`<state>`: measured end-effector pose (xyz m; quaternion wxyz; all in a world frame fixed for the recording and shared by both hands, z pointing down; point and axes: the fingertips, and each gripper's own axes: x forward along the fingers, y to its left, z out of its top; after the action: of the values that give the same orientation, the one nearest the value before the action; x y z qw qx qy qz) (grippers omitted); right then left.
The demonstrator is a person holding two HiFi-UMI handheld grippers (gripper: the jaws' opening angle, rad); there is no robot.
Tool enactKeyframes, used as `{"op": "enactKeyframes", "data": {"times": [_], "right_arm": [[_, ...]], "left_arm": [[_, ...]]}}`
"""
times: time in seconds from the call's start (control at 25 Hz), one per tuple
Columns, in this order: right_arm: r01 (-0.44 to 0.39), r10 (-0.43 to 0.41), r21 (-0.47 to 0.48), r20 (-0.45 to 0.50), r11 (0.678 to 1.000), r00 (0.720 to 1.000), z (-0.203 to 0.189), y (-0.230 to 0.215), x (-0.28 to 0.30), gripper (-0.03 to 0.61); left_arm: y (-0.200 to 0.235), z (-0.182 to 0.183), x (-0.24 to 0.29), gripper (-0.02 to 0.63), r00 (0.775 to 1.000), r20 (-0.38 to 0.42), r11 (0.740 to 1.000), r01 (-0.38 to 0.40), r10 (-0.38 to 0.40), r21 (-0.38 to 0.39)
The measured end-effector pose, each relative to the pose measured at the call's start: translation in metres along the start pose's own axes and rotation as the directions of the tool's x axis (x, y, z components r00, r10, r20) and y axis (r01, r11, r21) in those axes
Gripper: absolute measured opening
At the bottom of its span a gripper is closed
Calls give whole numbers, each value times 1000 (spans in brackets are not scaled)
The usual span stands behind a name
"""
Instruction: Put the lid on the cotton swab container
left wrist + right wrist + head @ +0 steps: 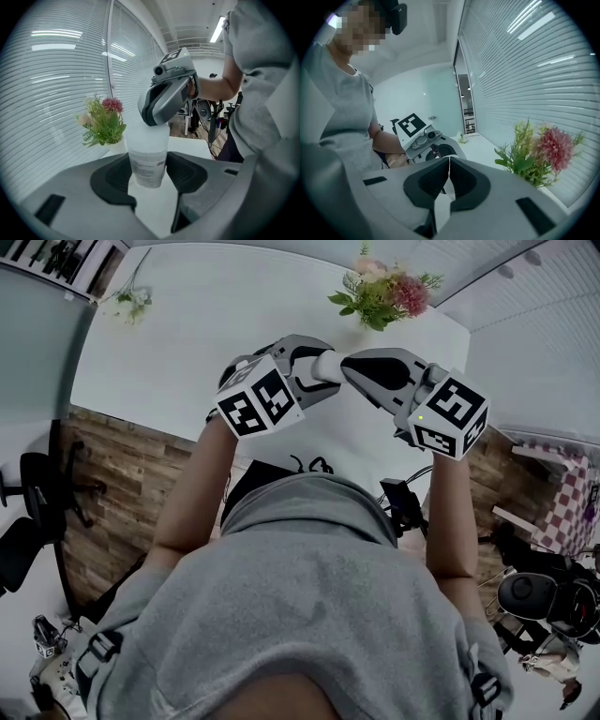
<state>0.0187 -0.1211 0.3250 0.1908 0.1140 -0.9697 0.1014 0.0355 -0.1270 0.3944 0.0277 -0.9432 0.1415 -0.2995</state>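
Left tool (317, 371) grips the cotton swab container (330, 364) while the right tool (350, 367) meets its top.
In the head view, the person holds both tools nose to nose above the white surface (234, 324), with the container between their tips and a flower plant (380, 292) well beyond. In the left gripper view, the left tool's jaws stand wide, and their dark pads press on either side of the translucent, labelled container. The container is upright over the surface, and the right tool's grey nose rests against its upper end, so the rim is hidden. The plant stands to the left by the blinds. In the right gripper view, the right tool's jaws are drawn together, tips touching, with only a thin pale strip (440, 206) between the pads. Whether that strip is the lid is unclear. The left tool sits just behind.
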Motion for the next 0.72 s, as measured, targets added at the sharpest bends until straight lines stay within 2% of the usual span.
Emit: {"op": "enactKeyframes", "data": {"times": [0.2, 0.48, 0.72], "right_arm": [[-59, 55, 66, 59, 996, 997, 2, 3, -2, 26], [-35, 30, 59, 85, 998, 996, 6, 2, -4, 26], [-29, -7, 144, 243, 989, 970, 30, -8, -23, 26]], "left_arm": [[-4, 0, -3, 230, 1000, 6, 1000, 4, -4, 1], [-5, -1, -4, 230, 1000, 20, 1000, 0, 1, -12], [-6, 1, -6, 230, 1000, 30, 1000, 4, -3, -21]]}}
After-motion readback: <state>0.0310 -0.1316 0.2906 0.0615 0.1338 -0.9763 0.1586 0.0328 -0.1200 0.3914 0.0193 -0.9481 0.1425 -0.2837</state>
